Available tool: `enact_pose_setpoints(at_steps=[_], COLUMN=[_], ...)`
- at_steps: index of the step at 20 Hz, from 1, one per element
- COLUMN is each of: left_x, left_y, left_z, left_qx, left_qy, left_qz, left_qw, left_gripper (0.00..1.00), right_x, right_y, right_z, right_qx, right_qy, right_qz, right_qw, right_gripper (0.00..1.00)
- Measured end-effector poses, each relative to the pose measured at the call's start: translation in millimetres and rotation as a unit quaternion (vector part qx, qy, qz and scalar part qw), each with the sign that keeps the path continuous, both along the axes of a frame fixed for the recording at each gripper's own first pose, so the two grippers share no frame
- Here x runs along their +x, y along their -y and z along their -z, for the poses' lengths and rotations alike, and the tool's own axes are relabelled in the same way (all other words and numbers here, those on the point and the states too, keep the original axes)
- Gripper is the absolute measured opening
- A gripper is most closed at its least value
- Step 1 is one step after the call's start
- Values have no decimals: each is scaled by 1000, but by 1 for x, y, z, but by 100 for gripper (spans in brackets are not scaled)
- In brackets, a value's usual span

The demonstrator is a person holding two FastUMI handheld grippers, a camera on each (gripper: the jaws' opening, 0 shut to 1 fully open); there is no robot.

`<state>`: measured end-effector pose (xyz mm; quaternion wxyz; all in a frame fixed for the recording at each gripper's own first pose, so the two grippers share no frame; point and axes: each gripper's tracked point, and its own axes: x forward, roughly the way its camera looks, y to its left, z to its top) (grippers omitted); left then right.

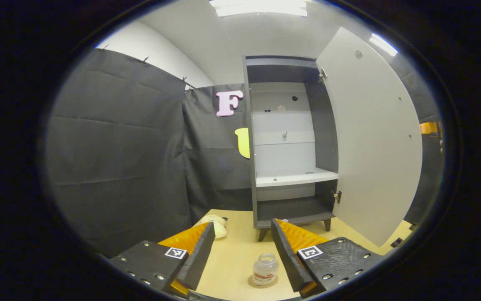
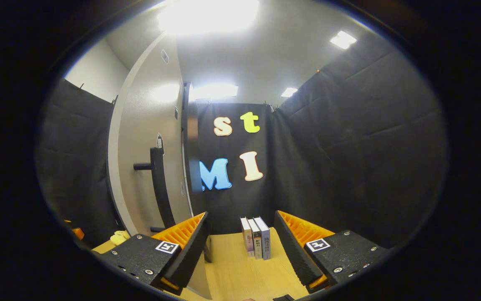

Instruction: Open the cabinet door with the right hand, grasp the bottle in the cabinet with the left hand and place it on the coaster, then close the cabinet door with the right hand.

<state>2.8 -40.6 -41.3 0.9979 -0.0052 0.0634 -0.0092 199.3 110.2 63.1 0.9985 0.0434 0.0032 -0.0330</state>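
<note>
Bottle (image 1: 264, 269) is seen upright on the round coaster (image 1: 262, 282) on the wooden table (image 1: 232, 259), low in the left gripper view, between the spread fingers of the left gripper (image 1: 242, 251) and closer to the right-hand one, though no contact can be made out. The cabinet (image 1: 290, 142) is shown straight ahead and well beyond the bottle, its shelves bare and its door (image 1: 370, 133) swung wide to the right. In the right gripper view the outer face of the door (image 2: 146, 159) is seen up and to the left of the right gripper (image 2: 240, 246), whose fingers are likewise held apart on nothing. The door's dark bar handle (image 2: 159, 188) runs tall and near vertical, lying above and just beyond the left finger. A row of books (image 2: 256, 237) is seen standing farther back on the table. The placing is judged done, with only the closing left. That move is judged to turn on the door lying to the left of the right gripper, the nearer of the two to it, so a push leftward against the panel or handle would be called for.
</note>
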Motion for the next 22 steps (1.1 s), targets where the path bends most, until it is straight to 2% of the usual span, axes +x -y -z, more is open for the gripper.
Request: enact_pose_setpoints(at_steps=[2,3,6,7,8,11,22], left_x=[0,0,1,0,1,1,2], left_y=[-15,-23,-43,-50,-56,-72,-126], left_z=[1,1,6,7,8,11,26], left_qx=[-2,0,-7,-10,-13,-24,-29], left_qy=[2,3,-1,-3,-3,-3,-9], left_qz=[2,0,-2,-4,-7,-9,-8], left_qw=[1000,1000,1000,1000,1000,1000,1000], left_gripper=[81,81,81,84,81,81,81], right_x=[-1,-2,-6,-8,-8,-11,-18], right_y=[-13,-16,-24,-26,-32,-43,-137], right_z=[-7,-10,-11,-13,-13,-16,-16], right_qx=[5,2,-24,-34,-43,-63,-58], right_qy=[4,7,6,7,6,4,11], right_qz=[2,7,22,27,28,32,-30], right_qw=[1000,1000,999,999,999,997,998], right_gripper=[91,95,94,94,93,92,92])
